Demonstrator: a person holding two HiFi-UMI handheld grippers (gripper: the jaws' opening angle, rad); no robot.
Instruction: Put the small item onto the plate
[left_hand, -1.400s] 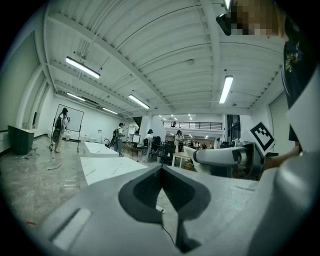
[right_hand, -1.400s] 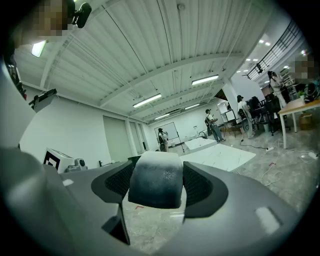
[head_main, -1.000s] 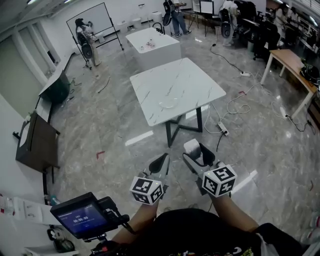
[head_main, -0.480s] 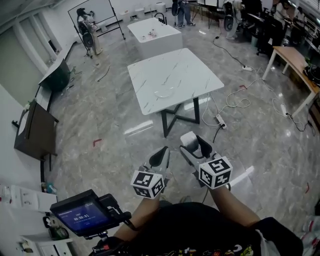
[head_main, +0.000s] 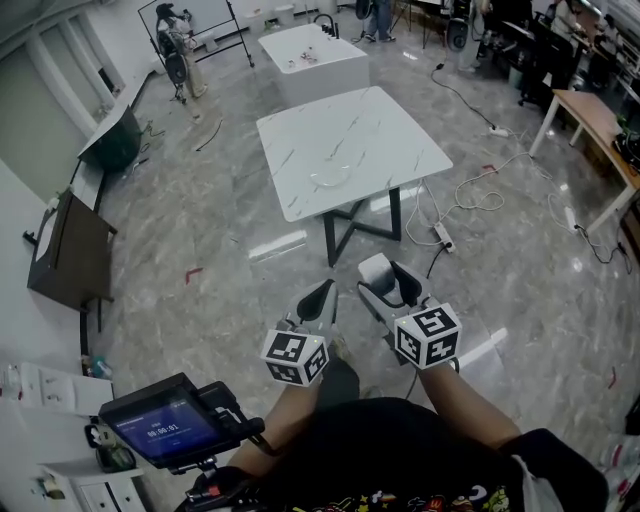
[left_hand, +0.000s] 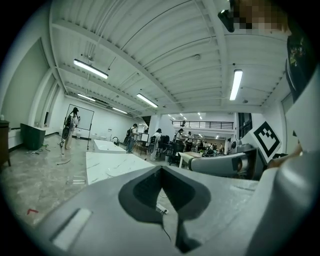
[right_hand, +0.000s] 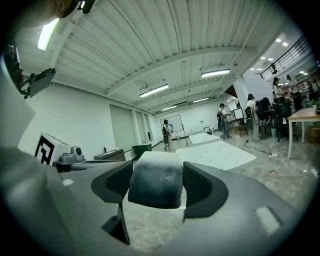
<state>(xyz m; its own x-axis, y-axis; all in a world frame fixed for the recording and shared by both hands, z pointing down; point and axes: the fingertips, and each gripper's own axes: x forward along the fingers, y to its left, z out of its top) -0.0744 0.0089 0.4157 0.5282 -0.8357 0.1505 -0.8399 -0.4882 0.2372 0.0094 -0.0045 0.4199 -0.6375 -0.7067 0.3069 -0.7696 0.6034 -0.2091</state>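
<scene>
A white marble table (head_main: 350, 140) stands a few steps ahead of me, with a clear glass plate (head_main: 330, 178) near its front left edge. Both grippers are held low in front of my body, far short of the table. My right gripper (head_main: 385, 283) is shut on a small white-and-grey block (head_main: 377, 270). In the right gripper view the block (right_hand: 156, 177) fills the gap between the jaws of that gripper (right_hand: 156, 186). My left gripper (head_main: 321, 300) is shut with nothing in it; its jaws of the left gripper (left_hand: 161, 171) meet at the tips.
A second white table (head_main: 310, 55) stands behind the first. A dark desk (head_main: 65, 265) is at the left and a wooden table (head_main: 600, 120) at the right. Cables (head_main: 470, 205) lie on the marble floor. People stand at the back. A screen device (head_main: 165, 425) sits by my left arm.
The head view has shifted slightly, so the table sits a bit higher in the picture. Both grippers hold the same pose, the right one still closed on the block.
</scene>
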